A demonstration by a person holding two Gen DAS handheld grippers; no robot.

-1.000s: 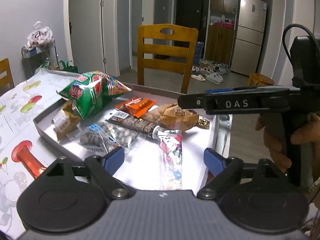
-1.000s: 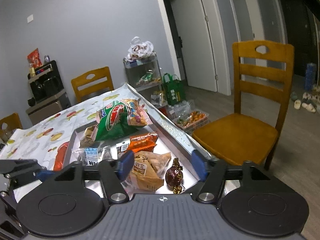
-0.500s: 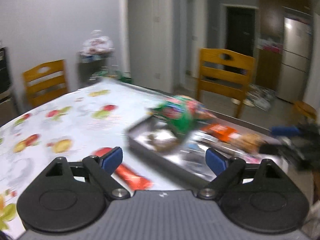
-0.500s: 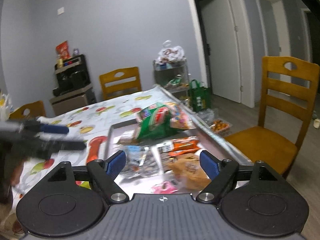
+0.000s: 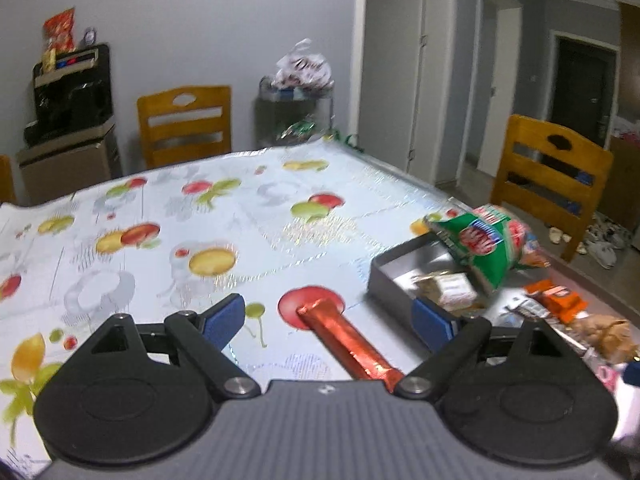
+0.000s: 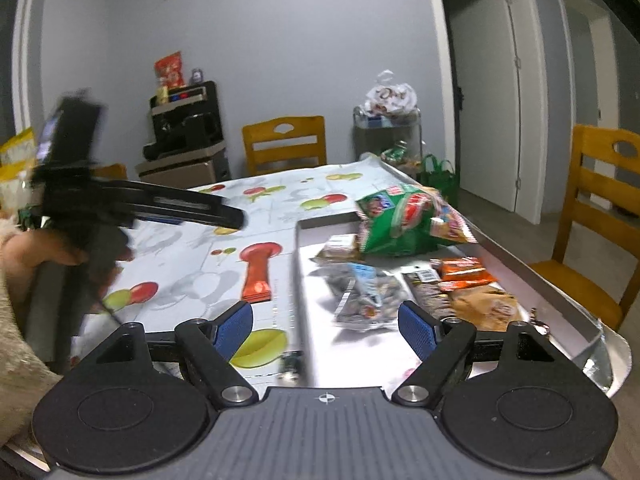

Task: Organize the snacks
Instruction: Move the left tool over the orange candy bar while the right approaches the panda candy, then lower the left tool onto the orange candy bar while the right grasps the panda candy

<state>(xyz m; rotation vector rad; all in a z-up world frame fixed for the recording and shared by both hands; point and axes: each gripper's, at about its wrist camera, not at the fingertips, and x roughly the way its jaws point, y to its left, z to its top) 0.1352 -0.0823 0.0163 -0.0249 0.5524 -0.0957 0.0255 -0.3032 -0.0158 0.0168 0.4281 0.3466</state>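
A metal tray (image 6: 298, 276) on the fruit-print tablecloth holds snacks: a green chip bag (image 6: 404, 224), a clear pack of nuts (image 6: 360, 296), an orange pack (image 6: 460, 272) and a brown bag (image 6: 488, 308). A red foil snack stick (image 5: 344, 340) lies on the cloth left of the tray (image 5: 384, 280). My left gripper (image 5: 327, 320) hangs open over this stick, not touching it. My right gripper (image 6: 326, 329) is open and empty above the tray's near left rim. In the right wrist view the left gripper (image 6: 232, 218) and the hand holding it are at the left, blurred.
Wooden chairs stand at the table's far side (image 5: 184, 128) and right side (image 6: 600, 216). A metal rack with bags (image 6: 388, 128) and a black appliance on a cabinet (image 6: 186, 124) line the back wall. The table's right edge runs just beyond the tray.
My left gripper swung left off the tray and now sits over the red stick on the cloth. My right gripper also shifted left, toward the tray's left rim, and its fingers spread wider.
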